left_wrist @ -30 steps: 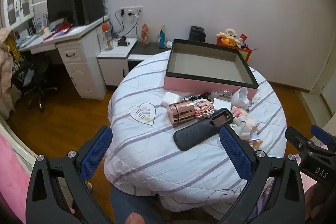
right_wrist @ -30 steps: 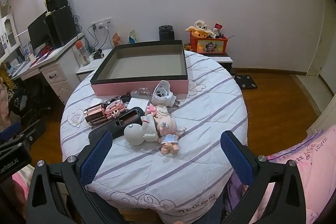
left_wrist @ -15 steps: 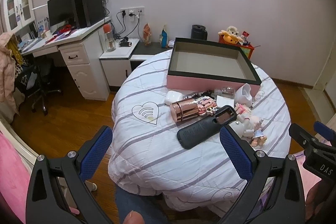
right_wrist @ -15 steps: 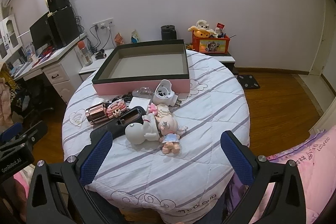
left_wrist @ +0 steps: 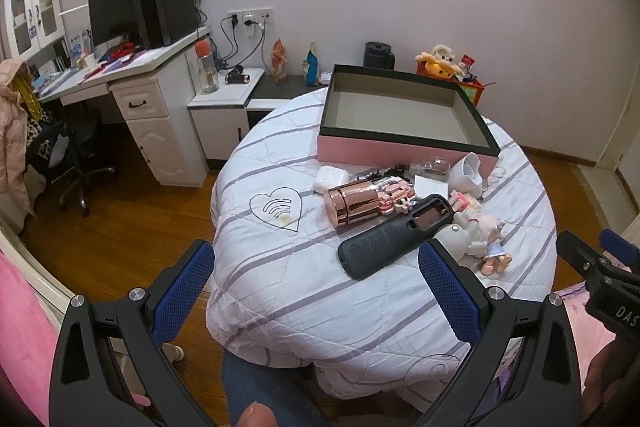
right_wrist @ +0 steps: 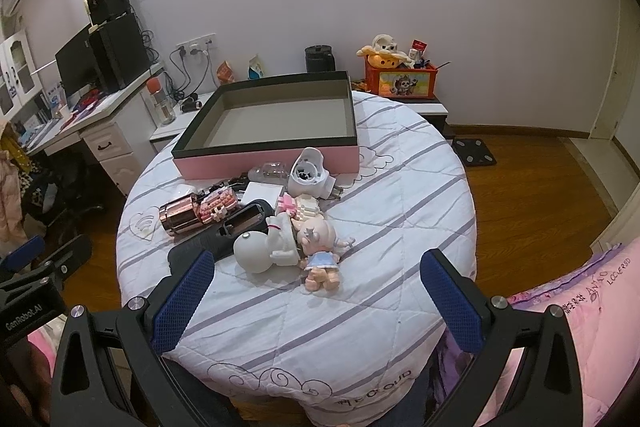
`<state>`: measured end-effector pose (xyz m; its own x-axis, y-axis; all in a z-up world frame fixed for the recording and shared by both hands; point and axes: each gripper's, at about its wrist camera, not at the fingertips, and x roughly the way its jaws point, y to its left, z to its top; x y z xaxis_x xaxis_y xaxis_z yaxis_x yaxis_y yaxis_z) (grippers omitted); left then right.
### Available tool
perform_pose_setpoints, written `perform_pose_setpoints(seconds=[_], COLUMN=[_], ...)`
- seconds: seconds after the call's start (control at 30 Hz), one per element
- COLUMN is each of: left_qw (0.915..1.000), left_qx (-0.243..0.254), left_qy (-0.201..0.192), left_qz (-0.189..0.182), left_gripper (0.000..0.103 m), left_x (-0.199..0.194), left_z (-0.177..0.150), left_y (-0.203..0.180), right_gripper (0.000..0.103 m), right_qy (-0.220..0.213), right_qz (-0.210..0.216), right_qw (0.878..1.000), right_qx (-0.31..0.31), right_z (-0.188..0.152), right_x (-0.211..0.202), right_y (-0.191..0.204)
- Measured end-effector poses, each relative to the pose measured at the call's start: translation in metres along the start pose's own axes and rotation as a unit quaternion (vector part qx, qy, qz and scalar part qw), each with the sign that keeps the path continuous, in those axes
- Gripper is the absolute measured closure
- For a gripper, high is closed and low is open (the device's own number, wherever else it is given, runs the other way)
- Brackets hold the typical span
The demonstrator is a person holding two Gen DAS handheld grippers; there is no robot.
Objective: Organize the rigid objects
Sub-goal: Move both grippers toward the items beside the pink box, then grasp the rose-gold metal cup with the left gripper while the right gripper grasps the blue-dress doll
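A round table under a striped white quilt [left_wrist: 280, 267] [right_wrist: 380, 267] carries an empty pink box with a dark rim [left_wrist: 404, 147] [right_wrist: 272, 157] at its far side. In front of the box lie a rose-gold cylinder [left_wrist: 354, 205] [right_wrist: 180, 215], a black case [left_wrist: 392, 239] [right_wrist: 224, 235], a white earbud case [left_wrist: 330, 179], a white round gadget [right_wrist: 306, 173], a white figurine [right_wrist: 264, 247] and a small doll [right_wrist: 320, 259]. My left gripper [left_wrist: 316, 291] hangs open short of the table's near-left edge. My right gripper [right_wrist: 318, 297] is open too, just short of the figurine and doll.
A white desk [left_wrist: 132, 91] with a monitor and an office chair [left_wrist: 76, 155] stand at the left. Low side cabinets and an orange toy bin [right_wrist: 400, 81] line the back wall. Pink bedding [right_wrist: 580, 307] lies at the right. Wooden floor surrounds the table.
Both views have drifted slightly; the table and its objects sit a little further right and lower in the left wrist view. Nothing on the table has moved, and both grippers remain open.
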<state>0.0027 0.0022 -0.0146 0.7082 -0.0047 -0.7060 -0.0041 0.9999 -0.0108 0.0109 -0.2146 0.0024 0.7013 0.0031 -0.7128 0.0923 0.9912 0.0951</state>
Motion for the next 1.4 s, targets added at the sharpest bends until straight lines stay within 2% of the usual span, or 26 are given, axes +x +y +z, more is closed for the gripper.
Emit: perform_pose_setpoints(seconds=[0.57, 0.97, 1.4], left_qw=[0.9997, 0.9984, 0.9959], left_qx=[0.005, 0.021, 0.008], left_qy=[0.021, 0.051, 0.089], left_qz=[-0.004, -0.012, -0.012], left_gripper=[0.0, 0.0, 0.0], left_x=[0.024, 0.074, 0.136], left_z=[-0.003, 0.004, 0.016], left_y=[0.006, 0.005, -0.006], right_gripper=[0.0, 0.0, 0.001], right_qy=[0.016, 0.057, 0.11], right_qz=[-0.001, -0.007, -0.006], right_qw=[1.0, 0.998, 0.993], right_qx=[-0.002, -0.012, -0.039], right_z=[-0.001, -0.009, -0.012], right_x=[0.014, 0.052, 0.105], right_y=[-0.005, -0.008, -0.008])
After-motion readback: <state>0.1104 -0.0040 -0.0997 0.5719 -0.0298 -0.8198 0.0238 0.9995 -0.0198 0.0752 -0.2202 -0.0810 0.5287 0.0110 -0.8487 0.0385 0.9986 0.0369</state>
